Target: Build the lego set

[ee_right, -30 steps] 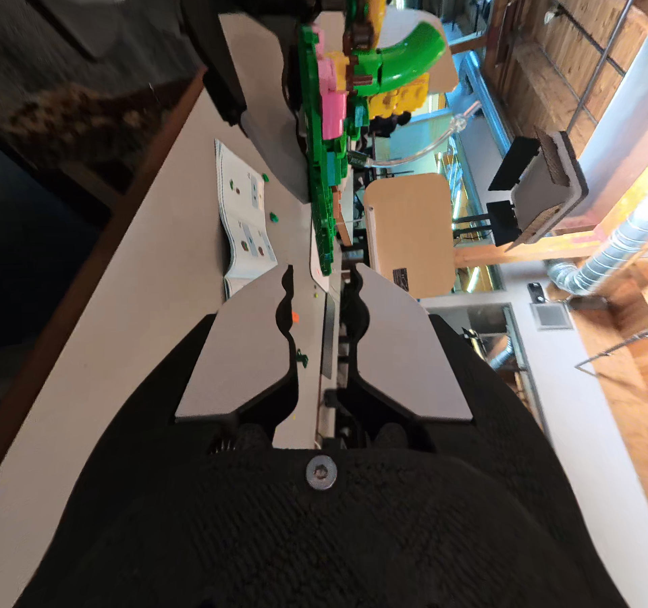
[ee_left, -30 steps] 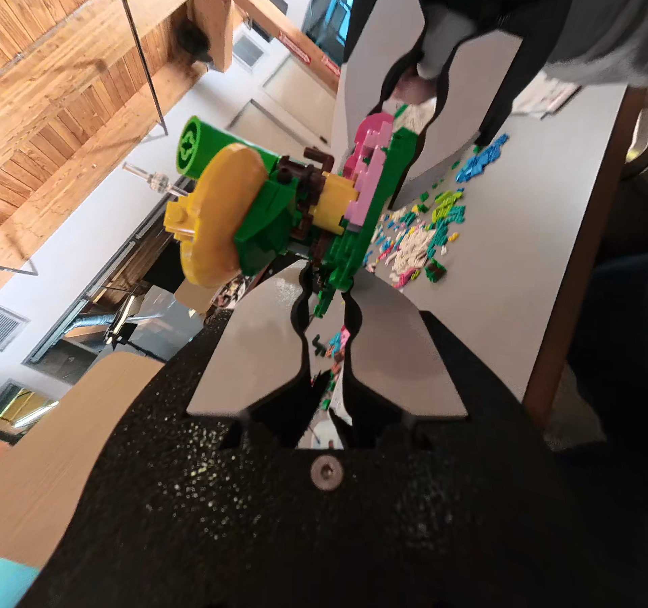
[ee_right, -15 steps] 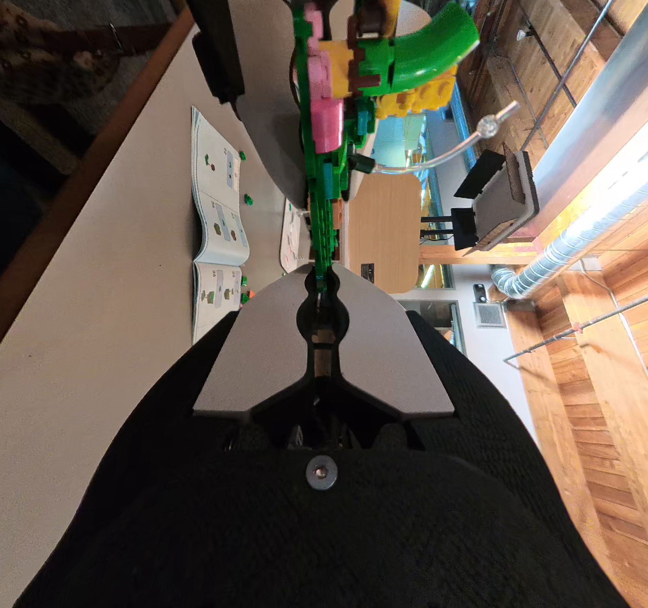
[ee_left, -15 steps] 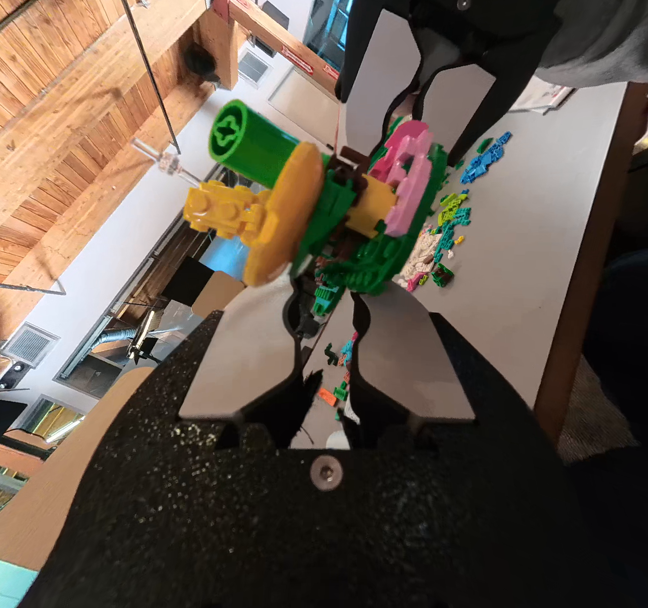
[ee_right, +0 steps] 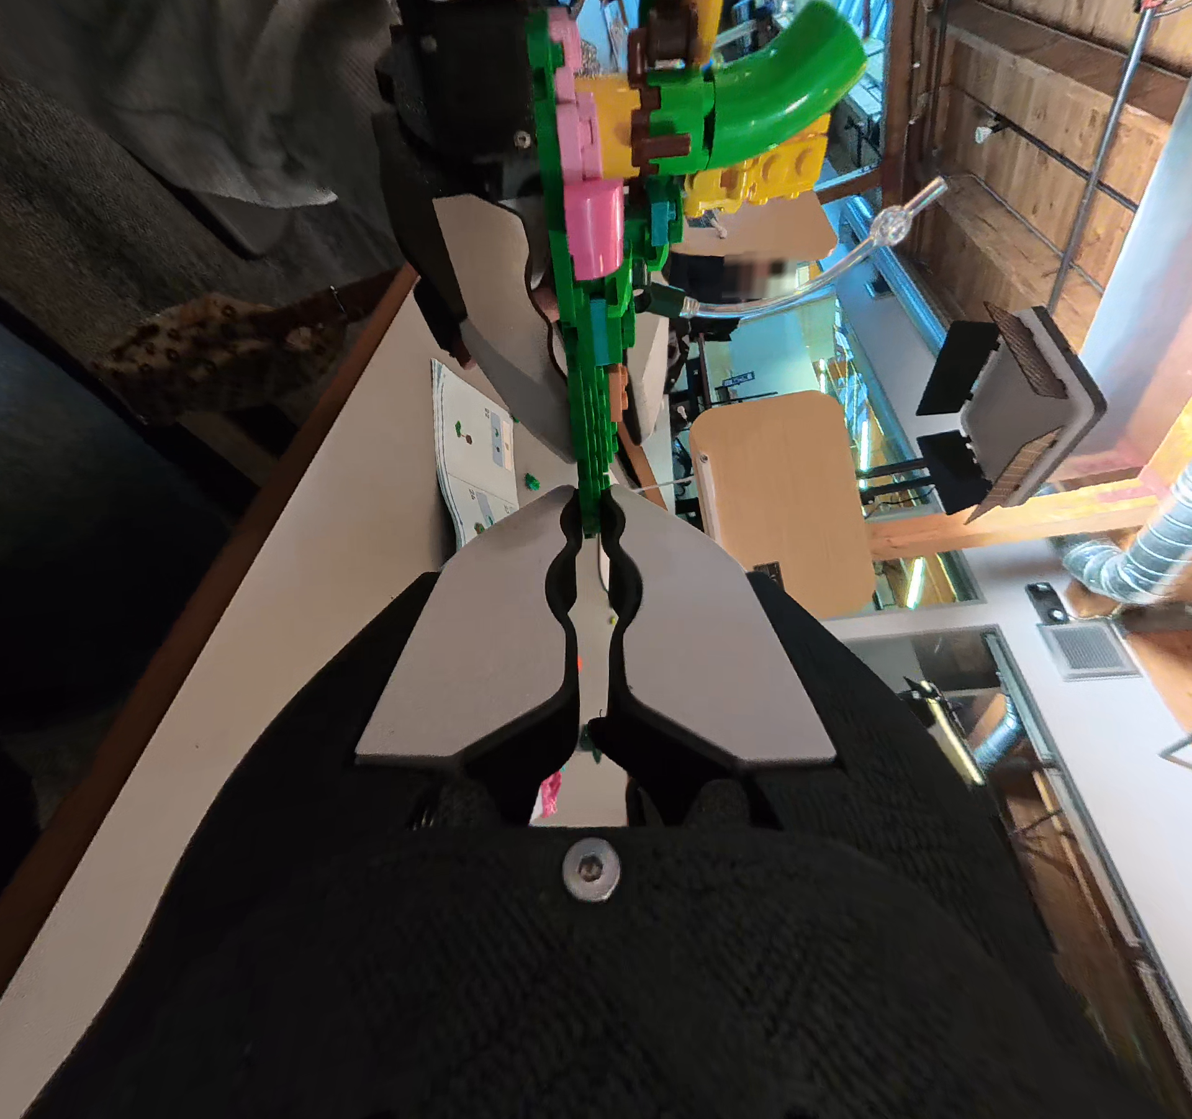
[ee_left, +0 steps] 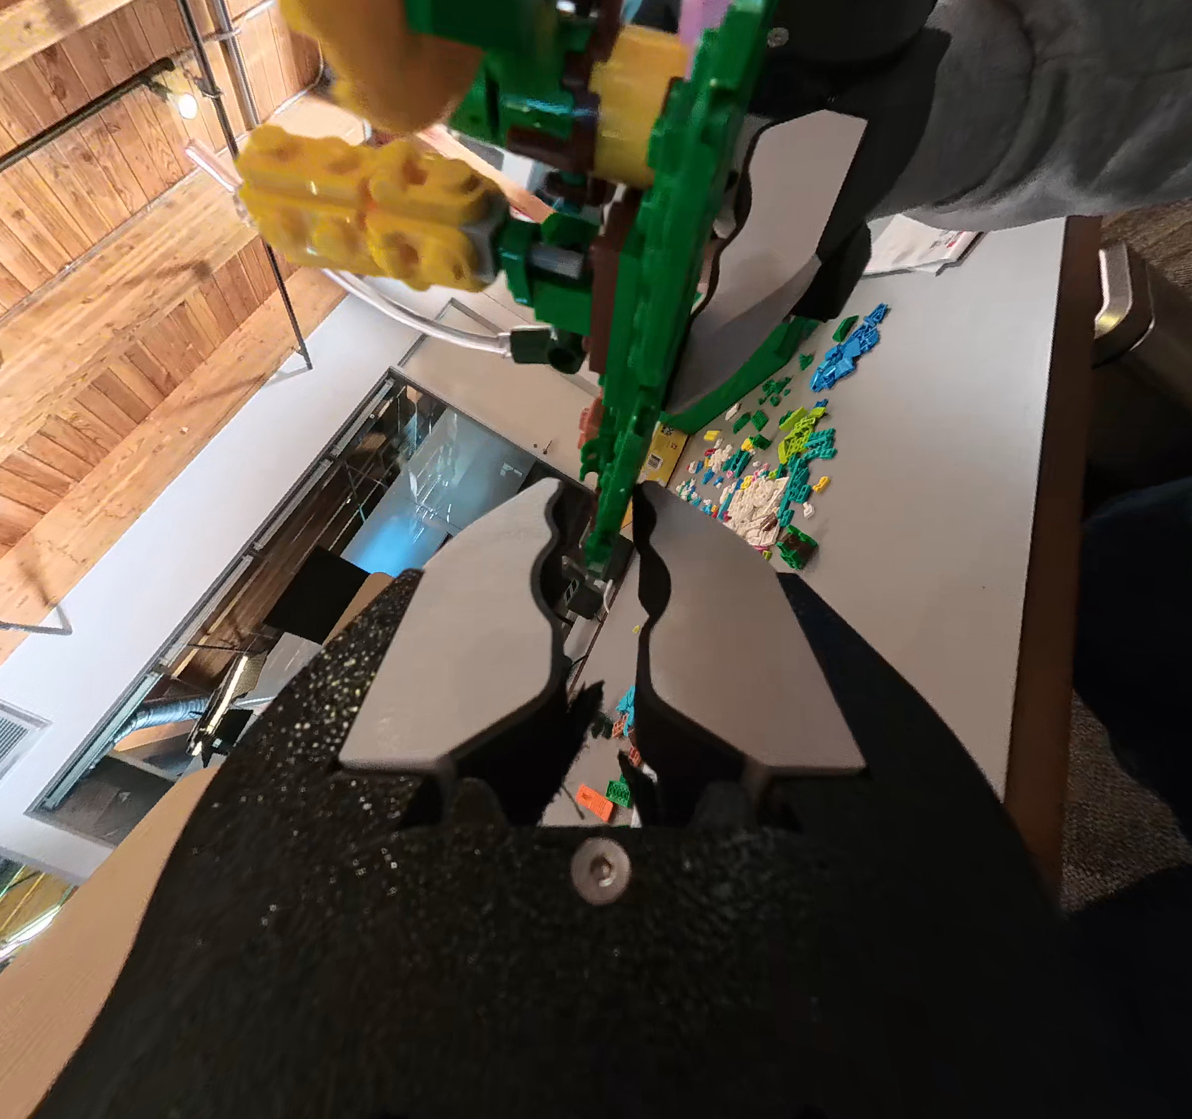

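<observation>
The green brick baseplate (ee_right: pixel 590 443) stands edge-on above the table (ee_right: pixel 335 507) (its model sideways): right gripper (ee_right: pixel 592 510) pinches its rim, left gripper (ee_left: pixel 596 523) stands apart around the opposite edge.

The right gripper (ee_right: pixel 590 498) has its jaws pinched nearly together, while the left gripper (ee_left: pixel 596 494) has its jaws parted.

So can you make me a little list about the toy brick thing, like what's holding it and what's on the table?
Model: green brick plate held on edge, with pink, yellow and curved green tube parts
Right gripper: pinches the plate's edge
Left gripper: around the opposite edge, with a gap beside one finger
Table: loose bricks, open booklet
</observation>
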